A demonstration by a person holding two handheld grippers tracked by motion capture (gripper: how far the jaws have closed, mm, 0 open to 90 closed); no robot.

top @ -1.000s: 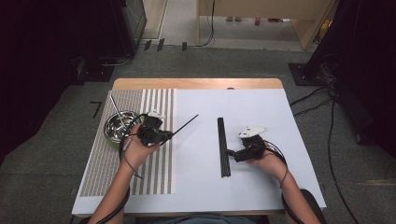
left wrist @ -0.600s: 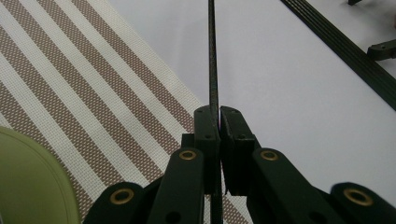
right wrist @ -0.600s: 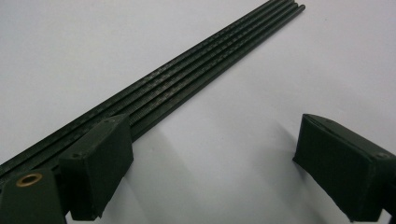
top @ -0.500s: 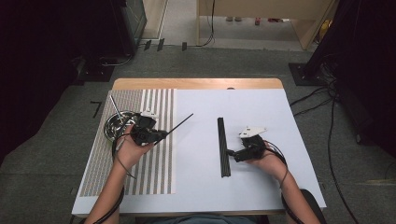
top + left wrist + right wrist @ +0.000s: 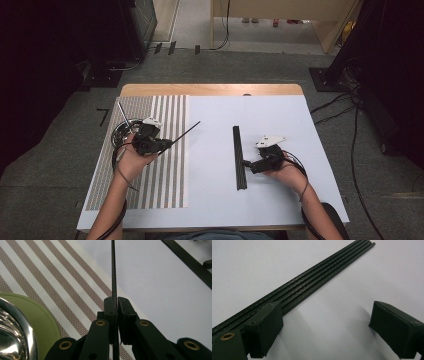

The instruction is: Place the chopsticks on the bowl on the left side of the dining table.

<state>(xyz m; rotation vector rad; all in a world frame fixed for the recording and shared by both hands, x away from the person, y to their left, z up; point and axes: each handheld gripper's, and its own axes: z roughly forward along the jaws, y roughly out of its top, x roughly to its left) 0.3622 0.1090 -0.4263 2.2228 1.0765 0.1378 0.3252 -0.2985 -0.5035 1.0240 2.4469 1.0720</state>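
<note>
A thin black rod (image 5: 113,272) is pinched between the shut jaws of the left gripper (image 5: 162,145), over the striped mat (image 5: 165,180). In the high view the rod (image 5: 184,132) is seen slanting up and to the right from the jaws, its tip over the white table (image 5: 300,130). A second rod (thin, leaning) stands in the steel bowl (image 5: 120,137) just behind the left hand (image 5: 131,161); in the left gripper view the bowl (image 5: 12,337) sits on a green coaster (image 5: 42,317).

Handling, as judged: the rod is taken to be light and stiff, smooth enough to slip or swing in a narrow pinch. It is held close to one end, so the long free part may lever about; a hold nearer the middle would be steadier.

The left forearm comes in from below, wrist turned so the jaws point right and away.

The right gripper (image 5: 246,164) stands open, nothing between its jaws, one fingertip (image 5: 265,327) just beside the row of rods (image 5: 239,157) laid side by side on the table. The right hand (image 5: 282,170) rests low, jaws pointed left at the row.
</note>
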